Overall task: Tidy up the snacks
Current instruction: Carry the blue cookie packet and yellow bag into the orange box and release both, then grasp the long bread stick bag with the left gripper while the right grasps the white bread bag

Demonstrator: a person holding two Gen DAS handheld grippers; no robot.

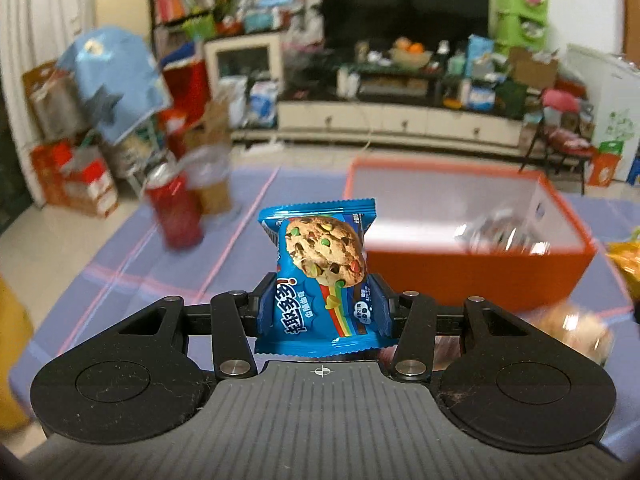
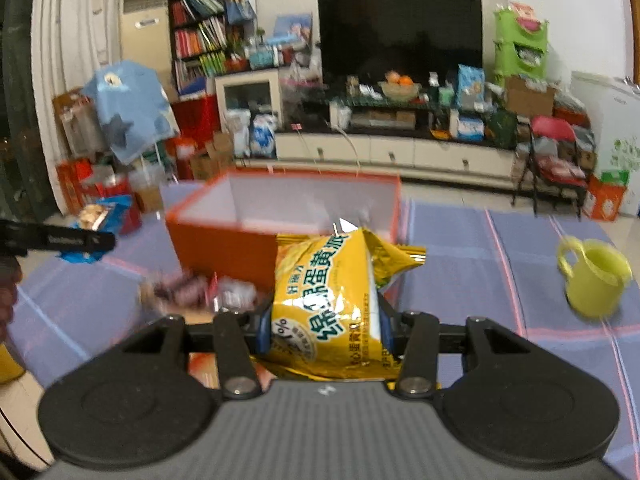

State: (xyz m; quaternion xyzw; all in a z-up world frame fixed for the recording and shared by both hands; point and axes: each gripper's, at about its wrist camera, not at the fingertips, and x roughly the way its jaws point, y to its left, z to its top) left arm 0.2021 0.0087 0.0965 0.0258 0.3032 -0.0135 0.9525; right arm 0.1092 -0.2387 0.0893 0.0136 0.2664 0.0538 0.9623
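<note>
My left gripper is shut on a blue cookie packet, which stands upright between the blue pads above the purple tablecloth. Ahead and to the right lies the orange box, open-topped with a white inside and a silvery wrapped snack in it. My right gripper is shut on a yellow egg-yolk pie packet, held up in front of the same orange box. The left gripper with its blue packet shows at the left edge of the right wrist view.
A red can and a clear cup stand on the cloth at the left. Several loose wrapped snacks lie before the box. A yellow-green mug stands on the right. A TV cabinet and clutter fill the room beyond.
</note>
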